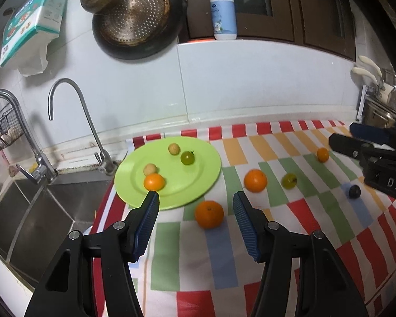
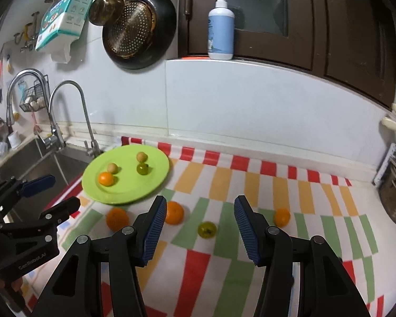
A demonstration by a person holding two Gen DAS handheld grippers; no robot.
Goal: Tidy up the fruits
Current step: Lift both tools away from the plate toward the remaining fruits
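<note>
Sorting's halfway: four small fruits sit on the green plate [image 1: 198, 185] at far left, so the rest follow. Left gripper [image 1: 196, 198] gapes empty near an orange [image 1: 209, 214]; right gripper [image 2: 198, 203] gapes empty above a green fruit [image 2: 206, 229].

Striped cloth [image 1: 298, 227] with green plate [image 1: 198, 185], oranges [image 1: 209, 214], loose fruits
</note>
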